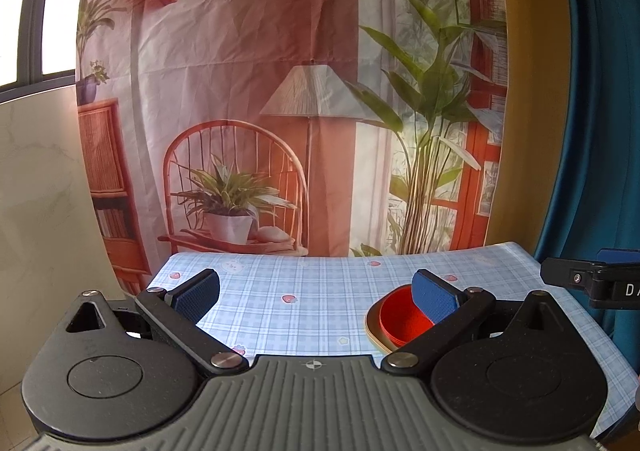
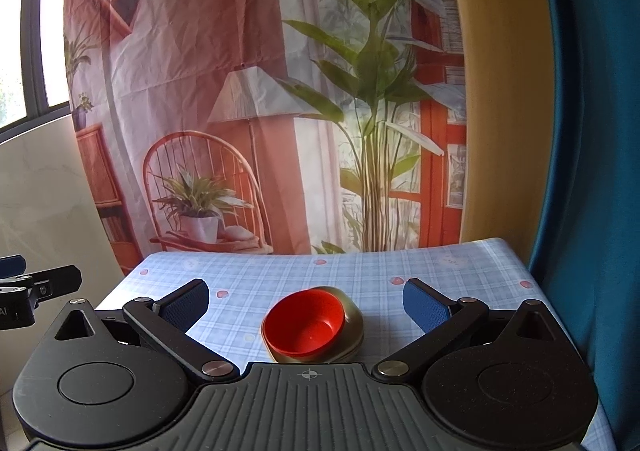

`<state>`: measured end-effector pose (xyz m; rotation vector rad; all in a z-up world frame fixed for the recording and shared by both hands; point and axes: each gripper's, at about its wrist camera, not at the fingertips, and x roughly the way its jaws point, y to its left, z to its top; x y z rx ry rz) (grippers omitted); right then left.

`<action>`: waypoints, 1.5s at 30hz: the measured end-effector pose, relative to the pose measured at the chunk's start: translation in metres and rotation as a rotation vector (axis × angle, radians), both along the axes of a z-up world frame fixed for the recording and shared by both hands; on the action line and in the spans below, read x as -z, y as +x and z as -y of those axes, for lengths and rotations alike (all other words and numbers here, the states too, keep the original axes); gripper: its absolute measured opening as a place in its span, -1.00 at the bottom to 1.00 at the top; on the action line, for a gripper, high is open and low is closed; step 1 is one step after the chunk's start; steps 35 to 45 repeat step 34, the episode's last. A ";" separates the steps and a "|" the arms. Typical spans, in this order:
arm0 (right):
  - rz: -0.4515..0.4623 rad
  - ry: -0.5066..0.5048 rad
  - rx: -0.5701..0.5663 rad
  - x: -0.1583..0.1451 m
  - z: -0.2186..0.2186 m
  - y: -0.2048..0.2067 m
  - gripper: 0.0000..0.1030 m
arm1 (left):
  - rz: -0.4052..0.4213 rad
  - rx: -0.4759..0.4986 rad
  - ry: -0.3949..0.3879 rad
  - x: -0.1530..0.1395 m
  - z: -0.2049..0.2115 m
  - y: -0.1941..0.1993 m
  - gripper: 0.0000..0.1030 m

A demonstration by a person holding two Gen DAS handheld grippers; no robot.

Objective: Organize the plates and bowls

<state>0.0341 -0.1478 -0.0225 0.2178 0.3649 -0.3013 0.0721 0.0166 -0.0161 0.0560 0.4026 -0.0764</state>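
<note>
Right wrist, red bowl [image 2: 305,323] on plate [image 2: 354,321]

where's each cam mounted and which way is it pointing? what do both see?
Left wrist: on the left hand-held gripper, looking forward along its open fingers across the checked tablecloth toward the printed backdrop; red bowl sits off to the right, the other gripper's tip at the right edge.
Right wrist: on the right hand-held gripper, same heading; red bowl on a tan plate lies centred between its open fingers, the left gripper's tip at the left edge.
Shared: bowl, plate, tablecloth, backdrop.
</note>
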 end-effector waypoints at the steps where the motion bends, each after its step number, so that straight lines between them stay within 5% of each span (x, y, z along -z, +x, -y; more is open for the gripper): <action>1: 0.000 0.002 0.000 0.000 0.000 0.000 0.99 | -0.001 -0.002 0.000 0.000 -0.001 0.000 1.00; 45: -0.039 0.019 -0.003 0.010 0.006 0.016 0.99 | -0.079 -0.020 -0.030 0.011 -0.006 0.019 1.00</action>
